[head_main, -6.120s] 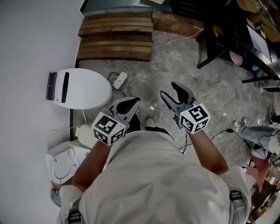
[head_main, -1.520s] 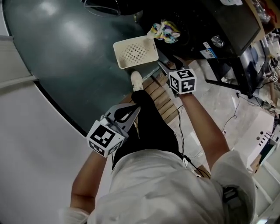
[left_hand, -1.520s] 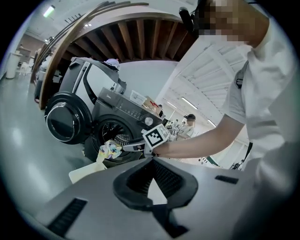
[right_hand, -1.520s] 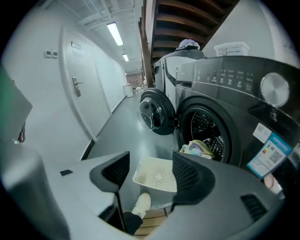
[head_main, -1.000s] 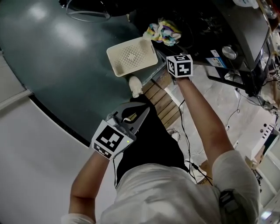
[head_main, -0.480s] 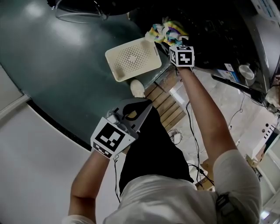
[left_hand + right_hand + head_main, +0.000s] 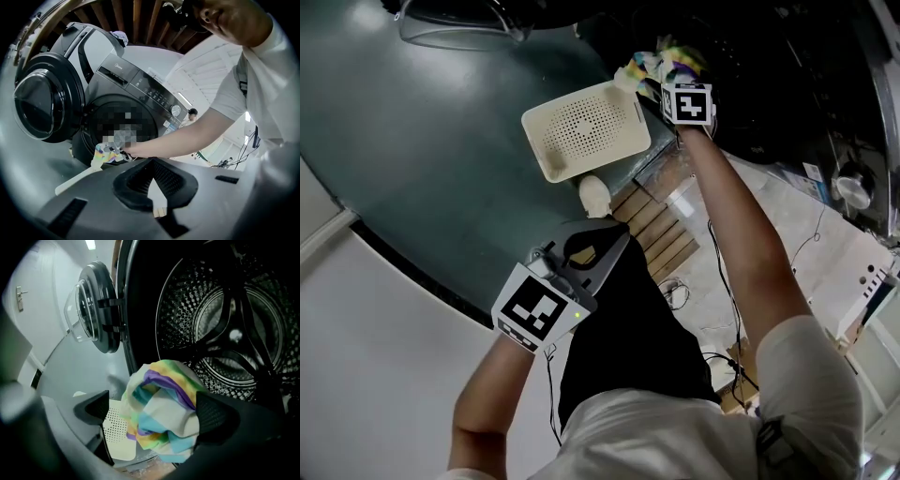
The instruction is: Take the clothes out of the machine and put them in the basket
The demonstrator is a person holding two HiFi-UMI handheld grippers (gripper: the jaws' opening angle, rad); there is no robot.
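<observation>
A striped pastel cloth hangs over the lip of the washing machine's drum. My right gripper is open around it. Its jaws have just been opening, with the cloth between them; the left pad stands apart from the cloth. In the head view the right gripper sits at the cloth, beside the cream perforated basket. The basket lies on the floor under the drum mouth. My left gripper hangs back over the person's leg, shut and empty. Its own view shows the left gripper facing the machine and the cloth.
The round door stands swung open to the left; the door also shows beside the drum. A wooden slatted step and a white shoe lie near the basket. Cables trail on the pale floor.
The right gripper has reached forward and down to the cloth at the drum mouth and its jaws have widened. The left gripper has sunk a little.
</observation>
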